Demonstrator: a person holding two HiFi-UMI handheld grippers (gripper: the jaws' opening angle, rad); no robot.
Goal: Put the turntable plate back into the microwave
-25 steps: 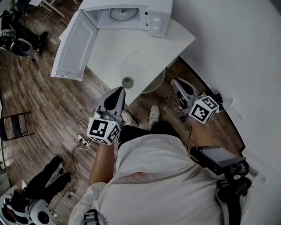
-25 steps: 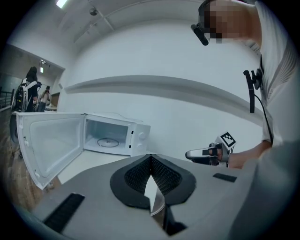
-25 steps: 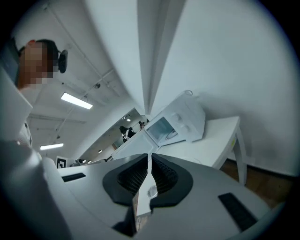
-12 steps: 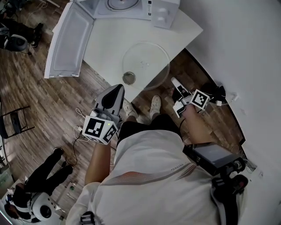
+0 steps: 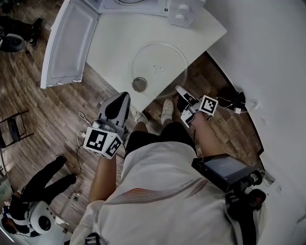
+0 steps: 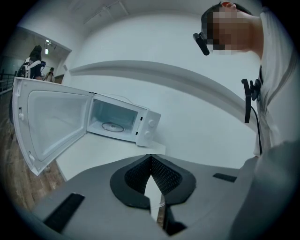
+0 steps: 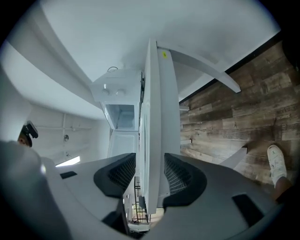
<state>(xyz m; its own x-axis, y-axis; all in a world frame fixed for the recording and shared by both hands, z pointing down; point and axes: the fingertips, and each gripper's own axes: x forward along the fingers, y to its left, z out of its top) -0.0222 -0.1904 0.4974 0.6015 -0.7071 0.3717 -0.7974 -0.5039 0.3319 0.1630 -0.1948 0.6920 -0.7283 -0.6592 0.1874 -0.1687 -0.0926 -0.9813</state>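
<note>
As the right gripper (image 7: 149, 168) opens astride the table (image 5: 112, 45) edge, turntable plate (image 5: 160, 69) flat, overhanging; left gripper (image 6: 150, 159) closed, empty.

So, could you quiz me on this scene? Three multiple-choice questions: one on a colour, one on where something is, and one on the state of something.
1. What colour is the microwave?
A black; B white; C red.
2. Where is the glass plate?
A on the floor; B inside the microwave; C on the table.
3. How is the microwave's door?
A wide open; B shut; C taken off.

Answers:
1 B: its casing is white in both the head view and the left gripper view.
2 C: it lies flat on the white table in front of the microwave, close to the near edge.
3 A: the door is swung out to the side, and the left gripper view looks straight into the chamber.
</note>
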